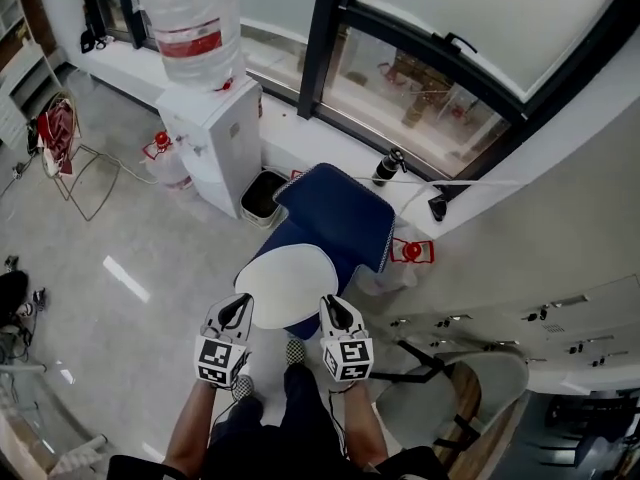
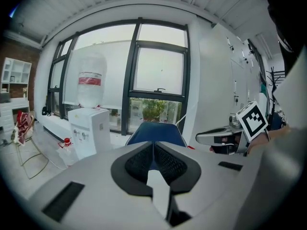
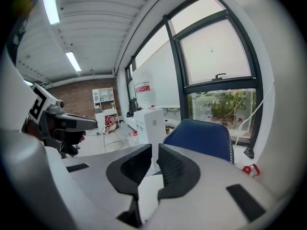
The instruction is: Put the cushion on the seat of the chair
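Observation:
A white rounded cushion (image 1: 287, 286) hangs in the air over the front of a blue chair (image 1: 335, 218). My left gripper (image 1: 236, 313) and right gripper (image 1: 335, 313) hold its near edge, one at each side. In the left gripper view the jaws of that gripper (image 2: 153, 145) stand closed together with the cushion's white edge (image 2: 158, 188) pinched between them, and the chair (image 2: 156, 132) shows beyond. In the right gripper view that gripper (image 3: 154, 150) has its jaws a narrow slit apart, pressed on the cushion's edge (image 3: 148, 190), with the chair (image 3: 204, 135) ahead.
A white water dispenser (image 1: 215, 133) with a bottle on top stands left of the chair, and a dark bin (image 1: 262, 194) sits between them. A window wall runs behind. A wire-frame chair (image 1: 70, 148) stands far left. A grey chair (image 1: 470, 388) is at the lower right.

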The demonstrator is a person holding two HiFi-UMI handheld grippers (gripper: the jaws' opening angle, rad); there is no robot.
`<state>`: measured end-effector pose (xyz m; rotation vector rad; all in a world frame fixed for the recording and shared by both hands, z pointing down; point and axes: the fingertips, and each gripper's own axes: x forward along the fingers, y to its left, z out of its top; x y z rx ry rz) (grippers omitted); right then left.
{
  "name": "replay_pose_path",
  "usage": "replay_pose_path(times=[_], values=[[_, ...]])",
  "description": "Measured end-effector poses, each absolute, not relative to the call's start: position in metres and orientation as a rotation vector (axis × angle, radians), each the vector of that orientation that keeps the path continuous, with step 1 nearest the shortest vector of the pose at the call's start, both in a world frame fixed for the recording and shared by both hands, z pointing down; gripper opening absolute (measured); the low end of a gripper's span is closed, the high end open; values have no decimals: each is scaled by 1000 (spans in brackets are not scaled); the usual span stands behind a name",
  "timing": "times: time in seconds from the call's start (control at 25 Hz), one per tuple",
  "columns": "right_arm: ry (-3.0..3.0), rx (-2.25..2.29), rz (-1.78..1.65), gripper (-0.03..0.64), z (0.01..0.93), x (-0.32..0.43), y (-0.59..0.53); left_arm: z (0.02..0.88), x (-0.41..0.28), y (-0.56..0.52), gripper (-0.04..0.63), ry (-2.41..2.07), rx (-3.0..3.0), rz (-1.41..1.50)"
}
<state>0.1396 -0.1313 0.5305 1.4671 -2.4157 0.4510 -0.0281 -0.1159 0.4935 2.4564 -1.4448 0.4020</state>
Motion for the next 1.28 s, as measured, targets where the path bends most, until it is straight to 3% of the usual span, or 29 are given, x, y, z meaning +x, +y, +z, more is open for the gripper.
replay_pose_path(times=[1.28], values=[[-2489,1626,276,43,399,107,38,387,-59,30,26,-1349,2643,345]])
